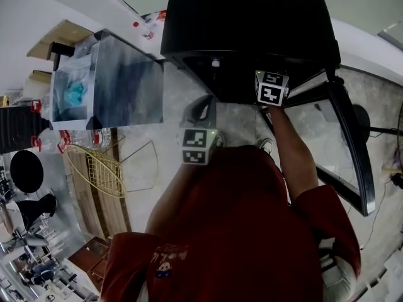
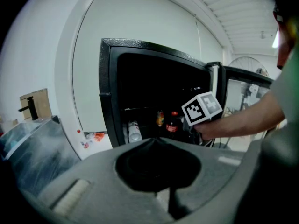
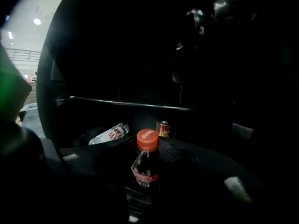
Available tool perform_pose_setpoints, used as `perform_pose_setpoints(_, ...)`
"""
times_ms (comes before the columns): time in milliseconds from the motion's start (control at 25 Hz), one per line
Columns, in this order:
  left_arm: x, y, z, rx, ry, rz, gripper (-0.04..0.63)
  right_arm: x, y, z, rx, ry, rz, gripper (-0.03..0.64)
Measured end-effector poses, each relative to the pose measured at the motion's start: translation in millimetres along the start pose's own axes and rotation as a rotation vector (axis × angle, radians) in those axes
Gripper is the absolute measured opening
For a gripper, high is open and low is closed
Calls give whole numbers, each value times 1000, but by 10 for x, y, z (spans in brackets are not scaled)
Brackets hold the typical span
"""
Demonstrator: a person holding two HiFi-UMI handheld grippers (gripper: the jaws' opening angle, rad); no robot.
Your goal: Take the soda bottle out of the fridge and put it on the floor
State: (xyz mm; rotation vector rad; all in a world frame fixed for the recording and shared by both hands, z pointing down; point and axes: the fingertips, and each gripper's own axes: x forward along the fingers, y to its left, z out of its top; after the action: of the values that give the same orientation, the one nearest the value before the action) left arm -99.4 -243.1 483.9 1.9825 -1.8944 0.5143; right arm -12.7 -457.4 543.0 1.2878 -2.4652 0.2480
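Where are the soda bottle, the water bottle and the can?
soda bottle [image 3: 147,140], right gripper view, on its red cap.
water bottle [image 3: 111,134], right gripper view, on its label.
can [image 3: 163,129], right gripper view, on its side.

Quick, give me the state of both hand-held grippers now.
Left hand-held gripper: closed, holding nothing.
Right hand-held gripper: closed on the soda bottle.

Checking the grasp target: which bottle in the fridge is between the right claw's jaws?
The red-capped soda bottle, upright; the clear water bottle sits farther back left, untouched.
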Motion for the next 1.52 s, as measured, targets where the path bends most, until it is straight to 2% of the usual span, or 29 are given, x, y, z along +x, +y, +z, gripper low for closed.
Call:
perform_pose_setpoints(240,2,-24,-13,-19,-8,-1,0,-198,46,-70,20,8,24,135)
perform_pose_setpoints(640,18,-88,-87,-54,-8,-4,0,-617,221,-203,-2,33,82,133)
perform_pose_setpoints(1000,64,-127,-99,-65,-12,-3,0,-1140,303,-81,9,11,130,133)
perform_pose_setpoints(1200,52,-132,-99,-53,-16,10,0,-1489,379,11,-76,-7,173,133)
perform_pose_setpoints(1520,-82,-100,-186,-60,-18,56,0,-1915,403,-32,-27,20,237,133)
